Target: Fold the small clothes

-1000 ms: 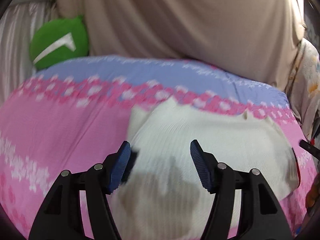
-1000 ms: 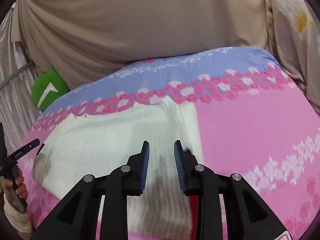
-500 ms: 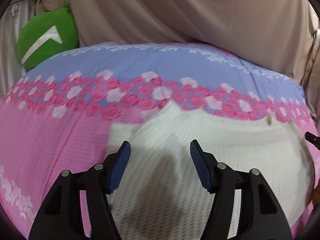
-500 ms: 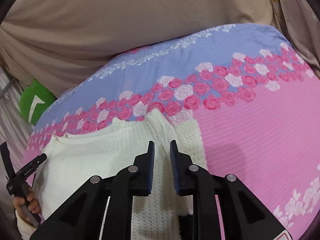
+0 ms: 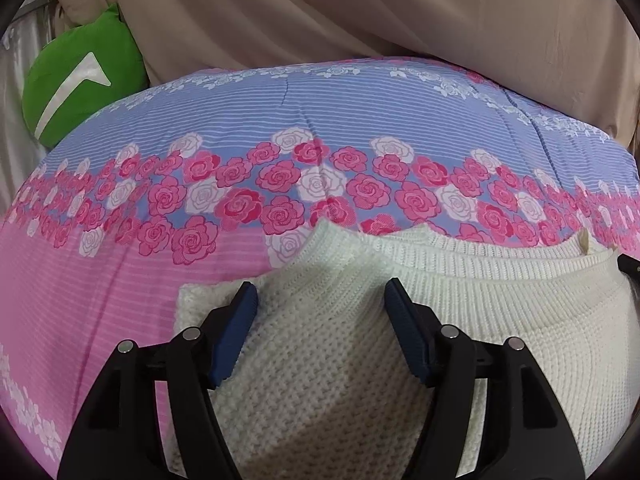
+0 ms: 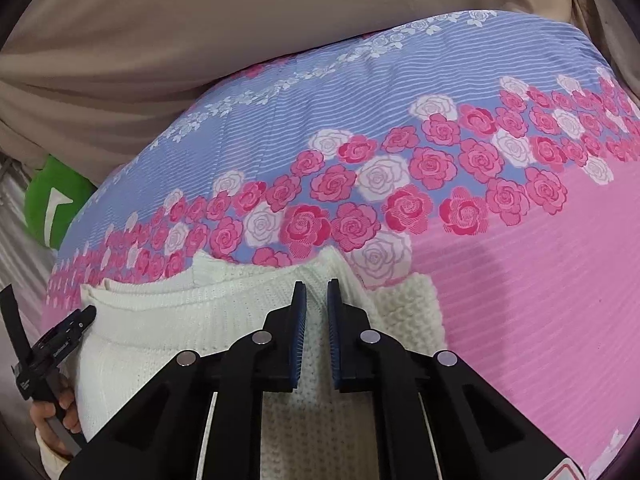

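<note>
White knit sweater (image 5: 340, 360) under spread left gripper (image 5: 320, 304), between nearly closed right gripper (image 6: 317, 300)

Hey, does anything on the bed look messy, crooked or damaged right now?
Nothing looks damaged or spilled. The white knit sweater lies on the floral bedspread only partly folded: one sleeve sticks out past the body at the side, so the edges do not line up. The green cushion sits wedged at the bed's far corner.
</note>
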